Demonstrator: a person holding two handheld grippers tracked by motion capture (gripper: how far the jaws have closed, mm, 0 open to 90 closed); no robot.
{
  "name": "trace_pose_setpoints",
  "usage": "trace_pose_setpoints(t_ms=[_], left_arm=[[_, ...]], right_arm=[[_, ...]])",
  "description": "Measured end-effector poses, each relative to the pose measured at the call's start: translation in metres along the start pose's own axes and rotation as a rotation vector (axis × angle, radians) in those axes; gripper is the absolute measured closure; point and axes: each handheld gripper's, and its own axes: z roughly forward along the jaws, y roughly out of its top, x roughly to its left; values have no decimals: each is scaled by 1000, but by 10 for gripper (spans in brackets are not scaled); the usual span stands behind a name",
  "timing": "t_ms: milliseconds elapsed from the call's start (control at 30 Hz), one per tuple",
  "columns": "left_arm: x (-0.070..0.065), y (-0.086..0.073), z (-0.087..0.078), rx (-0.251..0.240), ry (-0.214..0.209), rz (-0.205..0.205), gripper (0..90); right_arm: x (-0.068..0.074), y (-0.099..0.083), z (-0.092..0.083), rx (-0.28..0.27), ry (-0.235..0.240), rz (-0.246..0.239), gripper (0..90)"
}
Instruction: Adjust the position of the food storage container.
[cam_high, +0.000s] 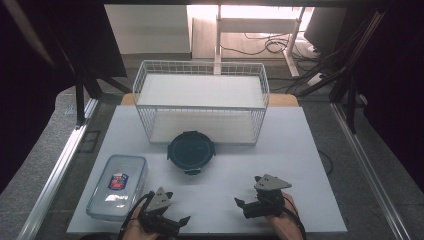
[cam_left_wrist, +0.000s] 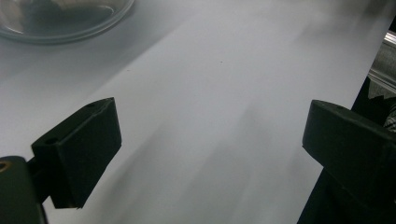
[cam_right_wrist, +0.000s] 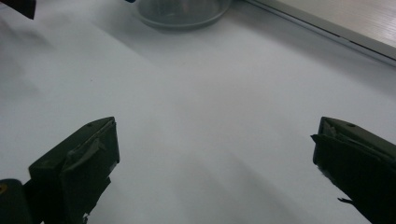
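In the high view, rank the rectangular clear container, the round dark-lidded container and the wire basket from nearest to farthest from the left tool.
1. Rectangular clear container: just left of the left tool, at the sheet's left edge.
2. Round dark-lidded container: farther up, near the middle of the sheet.
3. Wire basket: at the far end, behind the round container.

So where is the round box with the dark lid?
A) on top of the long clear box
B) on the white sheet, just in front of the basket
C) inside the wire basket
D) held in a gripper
B: the round box sits on the white sheet just in front of the wire basket, apart from the clear box, and both grippers are open with nothing in them.
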Motion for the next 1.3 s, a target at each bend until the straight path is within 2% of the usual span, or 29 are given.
trace_pose_setpoints(t_ms=[133, 267, 867, 1067, 1133, 1167, 1300], left_arm=[[0, 0, -1, -16, -24, -12, 48], [-1, 0, -1, -17, -39, -7, 56], [-3, 0, 0, -9, -46, 3, 57], [-4, 0, 1, -4, -51, 6, 58], [-4, -1, 2, -1, -52, 8, 61], [-4, -1, 2, -1, -48, 6, 62], [-3, -1, 1, -6, -45, 6, 63]], right_arm=[[-2, 0, 0, 0, 7, 20, 3], [-1, 1, 0, 14, 11, 15, 3], [-3, -1, 6, 31, -21, 78, 0], [-3, 4, 5, 27, 4, 110, 0], [-4, 8, 5, 19, 28, 159, 0], [-5, 16, 5, 15, 71, 199, 0], [-5, 26, 7, 25, 87, 204, 0]])
